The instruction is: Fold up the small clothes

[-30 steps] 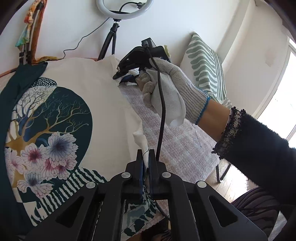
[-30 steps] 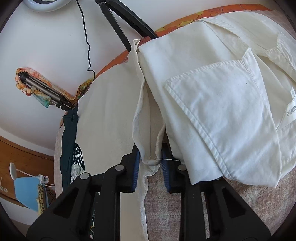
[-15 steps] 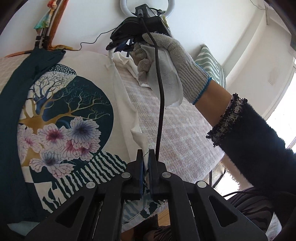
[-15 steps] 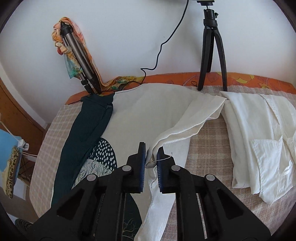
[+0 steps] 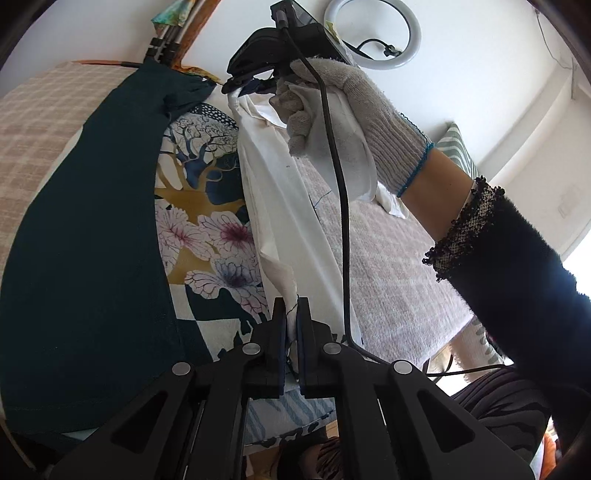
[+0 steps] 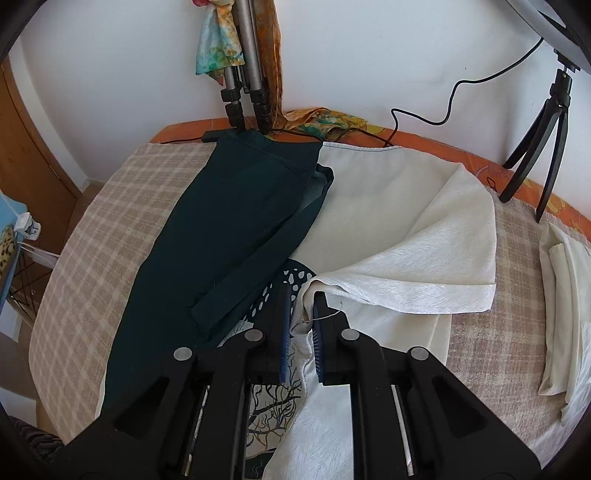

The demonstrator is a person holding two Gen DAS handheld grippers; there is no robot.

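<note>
Left wrist view: the left tool [image 5: 291, 317] sits at the near centre, its two black fingers nearly together and pinching a white hem of the printed garment [image 5: 207, 236]. That garment lies spread on the checked worktop [image 5: 40, 122], showing a dark teal panel on the left and a print of pale flowers and a gold tree in the middle. Its white reverse side [image 5: 280, 206] is lifted into a long fold running from the near tool to the far one. At the far end a gloved hand [image 5: 343, 110] grips the right tool [image 5: 243, 83], which pinches the other end of that white fold. A black cable [image 5: 341, 229] hangs from the far tool toward the near right. A ring light [image 5: 373, 35] stands against the far wall.

Right wrist view: the right tool [image 6: 301, 306] is at the near centre, fingers slightly apart with white cloth clamped between them. From there the white reverse side [image 6: 406, 266] drapes to the right, folded over the garment. The teal panel [image 6: 229, 229] lies to the left, reaching the far edge. A separate white shirt [image 6: 565, 295] lies on the right. A tripod [image 6: 535, 147] stands at the far right, and folded tripod legs [image 6: 243, 85] lean on the far wall.
</note>
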